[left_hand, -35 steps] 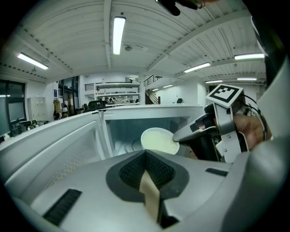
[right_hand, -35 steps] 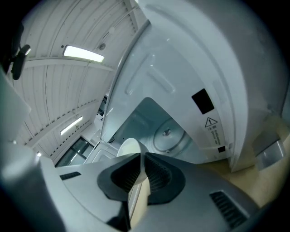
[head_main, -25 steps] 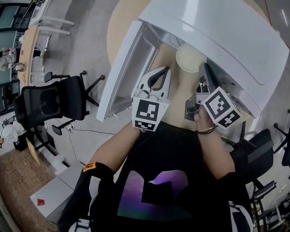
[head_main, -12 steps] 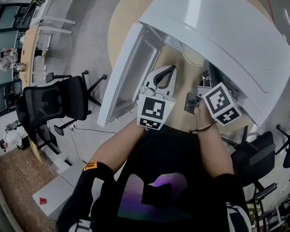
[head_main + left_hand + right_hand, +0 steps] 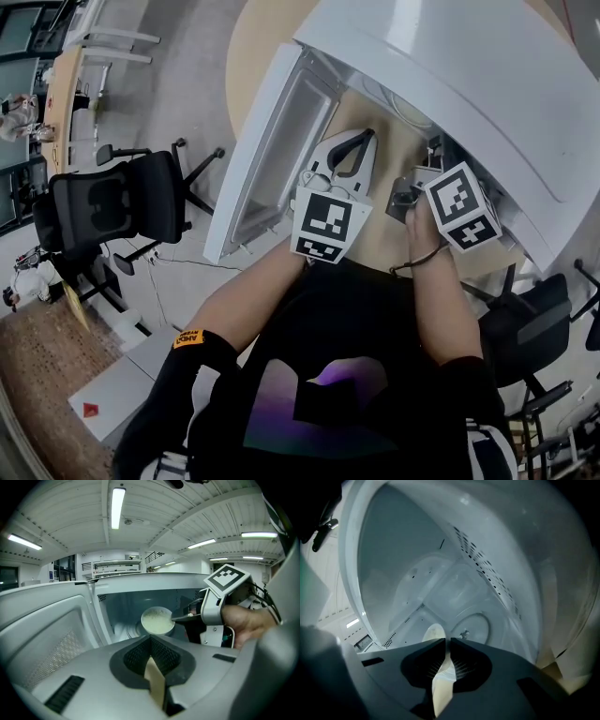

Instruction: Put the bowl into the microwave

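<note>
The cream bowl (image 5: 158, 620) hangs inside the open white microwave (image 5: 469, 66), a little above its floor. My right gripper (image 5: 180, 617) is shut on the bowl's rim and reaches into the cavity. In the right gripper view the bowl (image 5: 435, 634) shows between the closed jaws of that gripper (image 5: 445, 641), above the glass turntable (image 5: 472, 628). My left gripper (image 5: 361, 139) hovers before the opening, shut and holding nothing; its tips (image 5: 151, 638) point at the bowl. The microwave's top hides the bowl in the head view.
The microwave door (image 5: 272, 150) stands swung open at the left, close beside my left gripper. The microwave sits on a round wooden table (image 5: 375, 220). Black office chairs stand at the left (image 5: 103, 202) and right (image 5: 525, 328) on the floor.
My right gripper has carried the bowl from the microwave's mouth deeper inside, out of the head view. My left gripper has shifted slightly forward and right.
</note>
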